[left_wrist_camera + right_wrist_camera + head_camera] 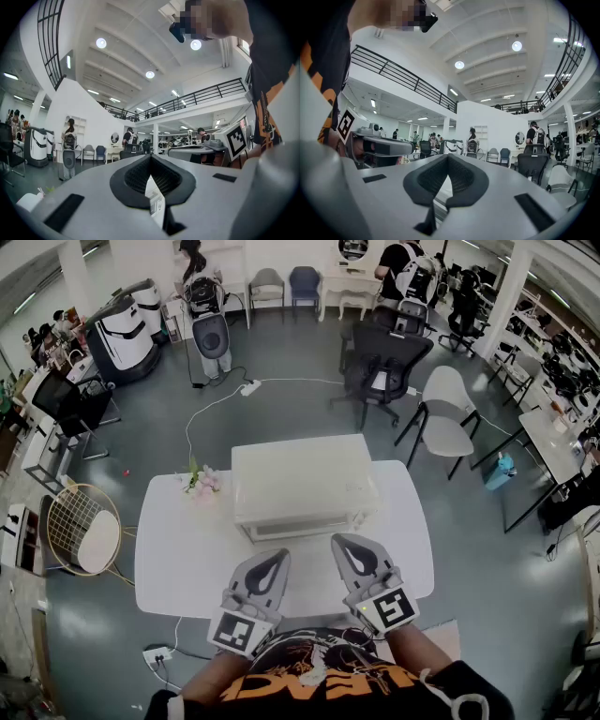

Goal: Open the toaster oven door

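Note:
A cream toaster oven (300, 482) stands at the back middle of the white table (178, 559), its door face (302, 526) turned toward me and closed. My left gripper (278, 557) is held over the table's front edge, jaws shut and empty, a short way short of the door. My right gripper (343, 542) hovers beside it to the right, also shut and empty, its tip close to the door's lower right corner. In the left gripper view (151, 158) and the right gripper view (447, 157) the jaws meet at a point, with a sliver of the oven showing through.
A small pot of pink flowers (200, 482) sits on the table left of the oven. A gold wire chair (84, 531) stands to the left, a white chair (445, 418) and a black office chair (380, 367) behind. A power strip (155, 655) lies on the floor.

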`<action>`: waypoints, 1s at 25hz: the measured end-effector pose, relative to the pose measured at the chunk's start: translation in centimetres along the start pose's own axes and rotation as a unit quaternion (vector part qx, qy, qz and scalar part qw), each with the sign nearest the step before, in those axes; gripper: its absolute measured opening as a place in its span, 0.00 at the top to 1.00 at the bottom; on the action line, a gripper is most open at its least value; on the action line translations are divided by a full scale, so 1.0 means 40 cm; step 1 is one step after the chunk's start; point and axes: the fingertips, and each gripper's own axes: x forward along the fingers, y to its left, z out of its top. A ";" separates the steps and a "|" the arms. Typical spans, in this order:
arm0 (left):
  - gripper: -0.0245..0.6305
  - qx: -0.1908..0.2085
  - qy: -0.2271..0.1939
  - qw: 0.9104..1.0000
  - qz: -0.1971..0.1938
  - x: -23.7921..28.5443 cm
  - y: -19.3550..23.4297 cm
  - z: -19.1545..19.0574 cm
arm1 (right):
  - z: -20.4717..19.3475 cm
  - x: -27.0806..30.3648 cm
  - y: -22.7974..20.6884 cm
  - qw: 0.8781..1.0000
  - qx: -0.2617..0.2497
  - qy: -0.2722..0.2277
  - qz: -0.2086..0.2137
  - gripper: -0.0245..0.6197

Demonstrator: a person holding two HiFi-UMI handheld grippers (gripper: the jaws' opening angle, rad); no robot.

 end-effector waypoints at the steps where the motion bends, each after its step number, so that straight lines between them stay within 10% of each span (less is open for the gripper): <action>1: 0.94 0.001 -0.002 1.000 0.001 0.000 0.002 0.001 | -0.005 0.001 -0.001 1.000 -0.002 0.004 0.001 0.94; 25: 0.94 -0.015 0.012 1.000 0.016 0.008 0.059 -0.039 | -0.155 0.051 -0.092 0.994 0.055 0.090 -0.030 0.94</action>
